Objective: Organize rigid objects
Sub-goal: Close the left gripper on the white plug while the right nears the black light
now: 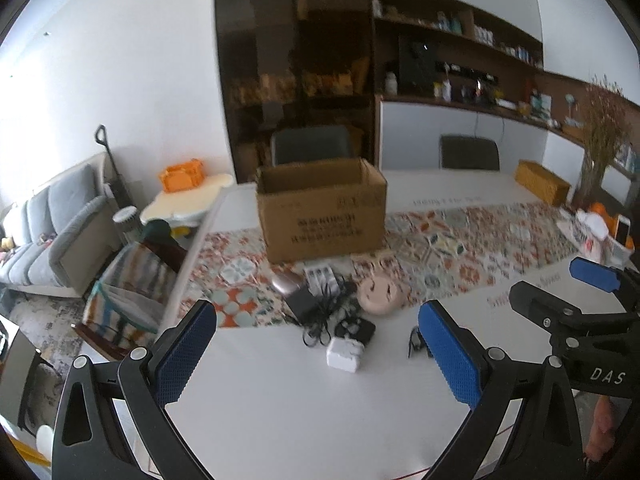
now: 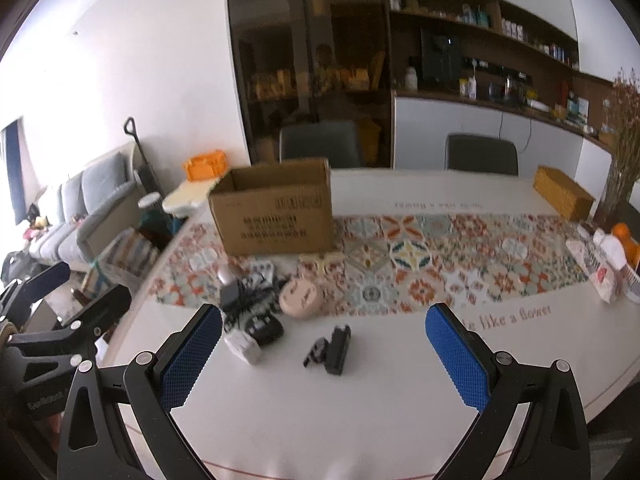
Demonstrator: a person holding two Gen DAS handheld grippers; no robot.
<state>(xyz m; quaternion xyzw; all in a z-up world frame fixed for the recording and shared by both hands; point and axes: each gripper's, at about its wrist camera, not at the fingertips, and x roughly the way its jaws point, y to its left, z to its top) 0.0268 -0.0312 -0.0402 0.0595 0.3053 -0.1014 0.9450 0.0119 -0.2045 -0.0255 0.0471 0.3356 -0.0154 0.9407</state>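
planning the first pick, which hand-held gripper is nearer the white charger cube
Left. The white charger cube lies just ahead between the left hand-held gripper fingers; the right hand-held gripper has it off toward its left finger.

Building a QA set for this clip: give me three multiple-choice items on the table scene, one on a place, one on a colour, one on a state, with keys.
1. Where does the brown cardboard box stand?
A. on the patterned table runner
B. on the grey sofa
C. on the floor

2. What colour is the small cube-shaped plug adapter nearest the left gripper?
A. red
B. white
C. green

3. What state is the right gripper in?
A. shut on a cable
B. shut on the round case
C. open, holding nothing

Key: 1 A, the brown cardboard box sits on the patterned table runner. 2 B, the small cube-shaped plug adapter is white, ahead of the left gripper. 3 C, the right gripper has its blue pads wide apart over the white table.
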